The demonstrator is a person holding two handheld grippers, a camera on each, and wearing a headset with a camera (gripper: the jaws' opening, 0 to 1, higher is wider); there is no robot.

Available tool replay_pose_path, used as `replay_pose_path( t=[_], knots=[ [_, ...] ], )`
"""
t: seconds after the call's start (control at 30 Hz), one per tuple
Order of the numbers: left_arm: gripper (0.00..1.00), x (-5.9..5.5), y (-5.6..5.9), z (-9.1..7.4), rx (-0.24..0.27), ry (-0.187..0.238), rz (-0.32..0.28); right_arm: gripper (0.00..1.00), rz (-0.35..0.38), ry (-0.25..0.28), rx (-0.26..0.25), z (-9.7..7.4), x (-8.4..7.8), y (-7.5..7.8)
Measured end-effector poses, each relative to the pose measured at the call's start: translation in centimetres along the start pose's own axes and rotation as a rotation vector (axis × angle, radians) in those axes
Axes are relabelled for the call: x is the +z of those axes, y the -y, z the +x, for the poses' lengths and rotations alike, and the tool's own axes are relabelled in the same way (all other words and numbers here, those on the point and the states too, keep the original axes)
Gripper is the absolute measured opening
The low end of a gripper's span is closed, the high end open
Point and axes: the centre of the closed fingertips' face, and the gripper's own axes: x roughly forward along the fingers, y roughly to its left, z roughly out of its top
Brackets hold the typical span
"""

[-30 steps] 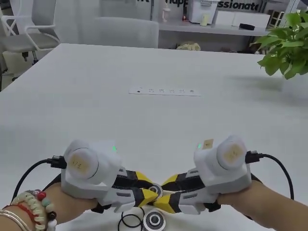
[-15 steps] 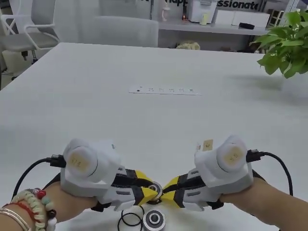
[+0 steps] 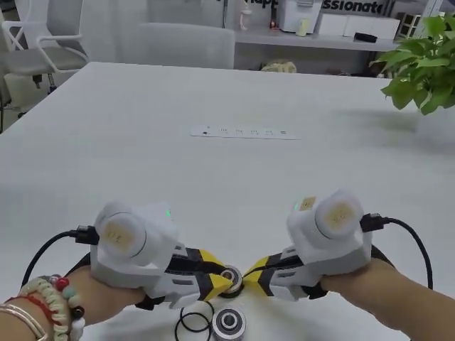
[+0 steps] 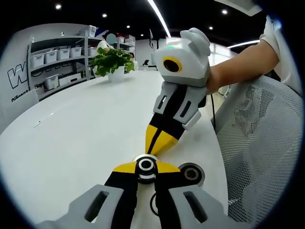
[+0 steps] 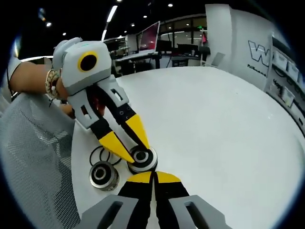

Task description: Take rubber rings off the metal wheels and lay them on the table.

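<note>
My left gripper [image 3: 226, 278] is shut on a small metal wheel [image 3: 231, 275] and holds it just above the table's near edge; in the left gripper view the wheel [image 4: 146, 166] sits between the yellow tips. My right gripper [image 3: 248, 274] faces it, jaws shut, tips against the wheel's rim [image 5: 142, 159]. I cannot tell whether they pinch a rubber ring. A second metal wheel [image 3: 229, 323] lies on the table below the grippers. Loose black rubber rings [image 3: 193, 321] lie beside it on its left.
The white table [image 3: 227, 177] stretches ahead with a flush socket strip [image 3: 244, 133] at its middle. A potted plant [image 3: 419, 64] stands at the far right. A mesh chair [image 4: 257, 138] sits close behind the near edge.
The right gripper has drawn back a little to the right and tilted upward. The left gripper and its wheel have barely moved.
</note>
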Motion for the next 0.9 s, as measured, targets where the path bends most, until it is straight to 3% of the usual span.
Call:
replay_pose_path(
  t=[0.13,0.4,0.57,0.67,0.73,0.9],
  knots=[
    [0.08,0.0,0.0,0.0,-0.001,0.000,0.002,0.00,0.162,0.023,0.017,-0.2,0.1,0.3],
    [0.08,0.1,0.0,0.0,-0.002,0.003,0.001,0.00,0.257,0.049,0.027,-0.4,0.5,0.6],
    [0.08,0.1,0.0,0.0,-0.002,0.004,0.001,0.00,0.238,0.044,0.022,-0.4,0.7,0.4],
    [0.08,0.1,-0.1,0.0,0.001,0.005,-0.001,0.00,0.302,0.078,0.069,-0.6,1.6,-0.3],
    [0.08,0.1,-0.1,0.0,0.001,0.004,0.001,0.00,0.244,0.064,0.033,-0.4,1.4,0.0],
    [0.08,0.1,-0.1,0.0,0.003,0.003,0.001,0.00,0.256,0.061,0.045,-0.5,1.5,-0.3]
  ],
)
